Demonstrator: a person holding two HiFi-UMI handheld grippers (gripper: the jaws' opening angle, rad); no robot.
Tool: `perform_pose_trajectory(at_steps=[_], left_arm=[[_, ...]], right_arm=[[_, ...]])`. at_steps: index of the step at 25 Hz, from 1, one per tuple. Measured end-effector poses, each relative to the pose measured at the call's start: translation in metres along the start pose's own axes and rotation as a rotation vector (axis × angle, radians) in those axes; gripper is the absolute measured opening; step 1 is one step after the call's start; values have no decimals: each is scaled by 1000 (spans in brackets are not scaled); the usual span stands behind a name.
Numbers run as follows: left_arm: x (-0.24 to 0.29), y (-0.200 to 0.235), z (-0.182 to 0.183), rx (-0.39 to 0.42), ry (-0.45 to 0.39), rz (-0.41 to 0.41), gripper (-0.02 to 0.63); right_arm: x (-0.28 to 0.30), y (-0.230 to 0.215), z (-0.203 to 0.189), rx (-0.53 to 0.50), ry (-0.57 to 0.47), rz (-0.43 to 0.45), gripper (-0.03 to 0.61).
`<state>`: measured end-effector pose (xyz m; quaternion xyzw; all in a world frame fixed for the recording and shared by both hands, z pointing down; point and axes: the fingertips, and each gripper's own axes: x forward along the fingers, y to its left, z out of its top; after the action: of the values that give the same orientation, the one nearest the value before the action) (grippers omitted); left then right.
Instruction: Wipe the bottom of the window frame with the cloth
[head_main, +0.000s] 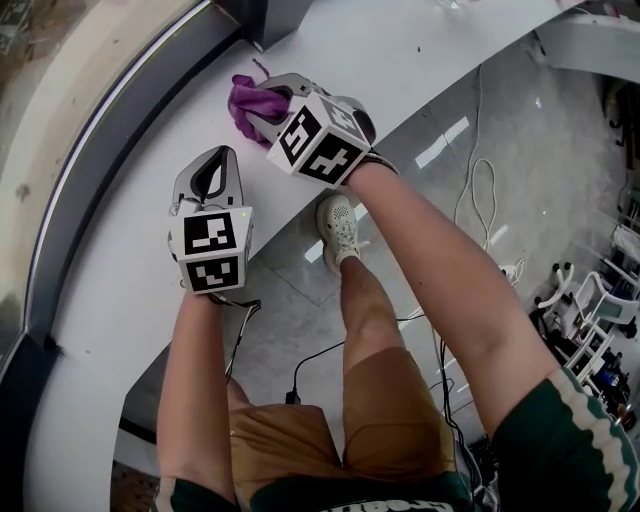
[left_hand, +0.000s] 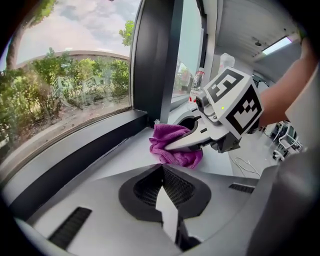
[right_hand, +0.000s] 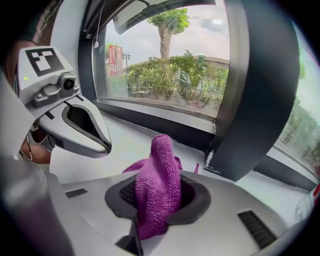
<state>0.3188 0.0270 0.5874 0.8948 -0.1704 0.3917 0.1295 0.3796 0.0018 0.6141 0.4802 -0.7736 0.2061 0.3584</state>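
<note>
A purple cloth (head_main: 248, 106) lies bunched on the white curved sill (head_main: 150, 260), close to the dark bottom strip of the window frame (head_main: 105, 150). My right gripper (head_main: 276, 98) is shut on the cloth, and a fold (right_hand: 161, 185) stands up between its jaws. In the left gripper view the cloth (left_hand: 172, 145) rests on the sill under the right gripper (left_hand: 169, 147), just in front of the frame strip (left_hand: 75, 160). My left gripper (head_main: 212, 170) hovers over the sill nearer to me, shut with nothing in it; its jaws (left_hand: 162, 172) meet at the tip.
A dark upright mullion (right_hand: 252, 95) meets the frame just beyond the cloth. The sill's inner edge (head_main: 290, 225) drops to a tiled floor with cables (head_main: 480, 190), and the person's shoe (head_main: 338, 228) stands there. Bottles (left_hand: 198, 80) stand farther along the sill.
</note>
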Motion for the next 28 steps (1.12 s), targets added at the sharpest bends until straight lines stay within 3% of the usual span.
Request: perform_pose_trajectory(at_steps=[6, 13, 28], left_arm=[[15, -9, 14, 14, -2, -11, 8], [25, -28, 30, 3, -32, -46, 8], [10, -50, 2, 5, 10, -85, 8]], right_arm=[[-5, -21, -6, -15, 7, -15, 96], [-17, -50, -23, 24, 39, -102, 95], [-49, -24, -55, 135, 45, -159, 95]])
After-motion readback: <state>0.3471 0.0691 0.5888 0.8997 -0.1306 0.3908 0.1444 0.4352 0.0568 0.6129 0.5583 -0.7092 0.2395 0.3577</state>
